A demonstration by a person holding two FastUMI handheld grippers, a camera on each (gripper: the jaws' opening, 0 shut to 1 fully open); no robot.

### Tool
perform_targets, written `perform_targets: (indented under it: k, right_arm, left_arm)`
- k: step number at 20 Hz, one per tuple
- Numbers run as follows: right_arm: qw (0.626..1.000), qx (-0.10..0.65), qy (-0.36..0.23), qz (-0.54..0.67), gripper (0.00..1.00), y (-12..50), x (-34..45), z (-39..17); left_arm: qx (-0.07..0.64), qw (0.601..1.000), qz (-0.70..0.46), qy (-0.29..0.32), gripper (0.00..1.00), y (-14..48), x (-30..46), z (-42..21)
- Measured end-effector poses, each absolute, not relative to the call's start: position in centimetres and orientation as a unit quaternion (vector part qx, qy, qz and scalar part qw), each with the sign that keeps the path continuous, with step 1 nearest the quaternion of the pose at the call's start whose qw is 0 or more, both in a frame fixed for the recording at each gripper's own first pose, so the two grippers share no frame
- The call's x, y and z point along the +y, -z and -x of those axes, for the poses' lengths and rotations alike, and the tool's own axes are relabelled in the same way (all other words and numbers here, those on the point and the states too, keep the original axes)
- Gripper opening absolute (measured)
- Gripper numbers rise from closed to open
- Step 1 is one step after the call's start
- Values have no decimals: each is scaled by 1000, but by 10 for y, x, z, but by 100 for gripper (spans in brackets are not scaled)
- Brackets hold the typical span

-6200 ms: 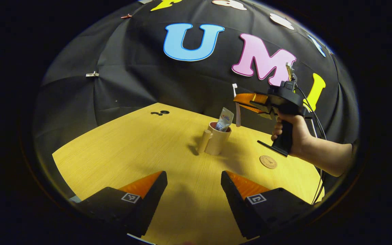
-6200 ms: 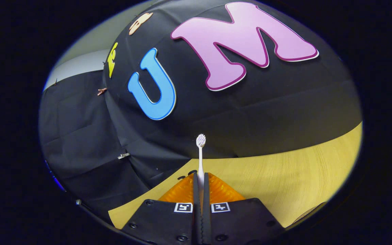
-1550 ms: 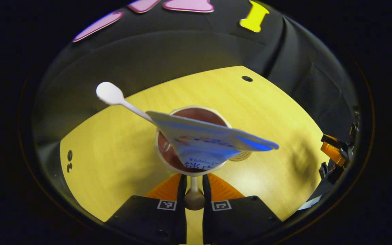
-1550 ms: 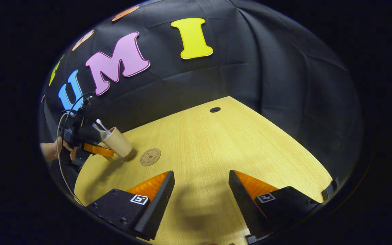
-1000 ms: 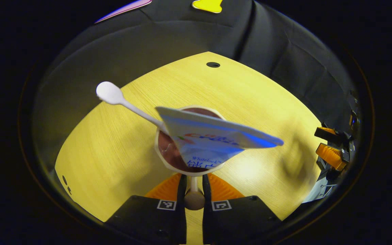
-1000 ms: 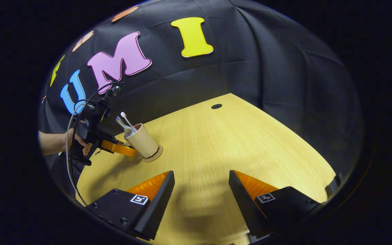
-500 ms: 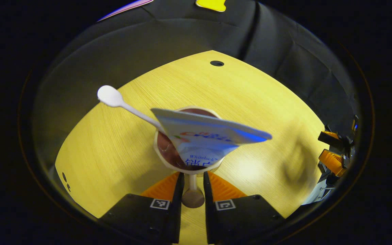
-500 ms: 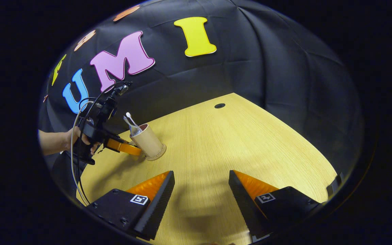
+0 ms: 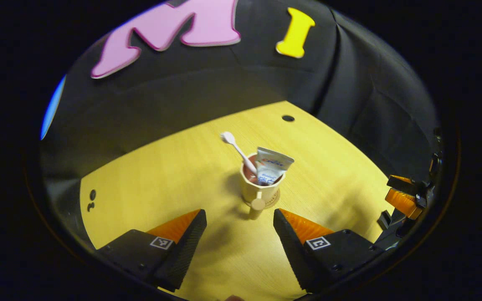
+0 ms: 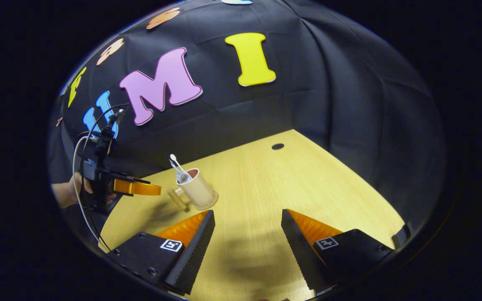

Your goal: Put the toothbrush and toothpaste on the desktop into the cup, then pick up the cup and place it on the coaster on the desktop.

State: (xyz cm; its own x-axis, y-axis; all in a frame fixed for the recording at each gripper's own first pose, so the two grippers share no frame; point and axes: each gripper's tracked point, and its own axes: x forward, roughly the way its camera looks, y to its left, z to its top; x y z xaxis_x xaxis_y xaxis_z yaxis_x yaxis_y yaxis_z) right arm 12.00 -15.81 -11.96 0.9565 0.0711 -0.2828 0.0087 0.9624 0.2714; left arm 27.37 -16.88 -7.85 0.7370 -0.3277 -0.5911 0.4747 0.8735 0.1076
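Backing the spread, empty left gripper [image 9: 238,217] straight toward 6 o'clock is advised, handle untouched; the beige cylindrical cup [image 9: 260,190] with white toothbrush [image 9: 237,147] and toothpaste tube [image 9: 271,165] sits on the round cork coaster [image 9: 275,200]; the right gripper [image 10: 247,223] is likewise spread and empty

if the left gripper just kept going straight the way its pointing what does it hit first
Most likely the cup's handle, which sticks out toward the open tongs of the left gripper, then the cup on its coaster. Depth is unclear: on a downward slant it could meet the desktop first.
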Motion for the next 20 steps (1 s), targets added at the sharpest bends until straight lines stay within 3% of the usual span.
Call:
perform_targets:
  k: [9, 15, 20]
  right_arm:
    - [992, 66, -46, -102, 98, 17, -89, -58]
    - [994, 35, -54, -89, 98, -11, -39, 9]
    - [995, 26, -57, -75, 98, -13, -23, 66]
  left_arm:
    - [100, 991, -43, 79, 99, -25, -37, -135]
    - [18, 999, 9, 42, 99, -39, 15, -14]
    - [-19, 997, 64, 28, 98, -9, 44, 60]
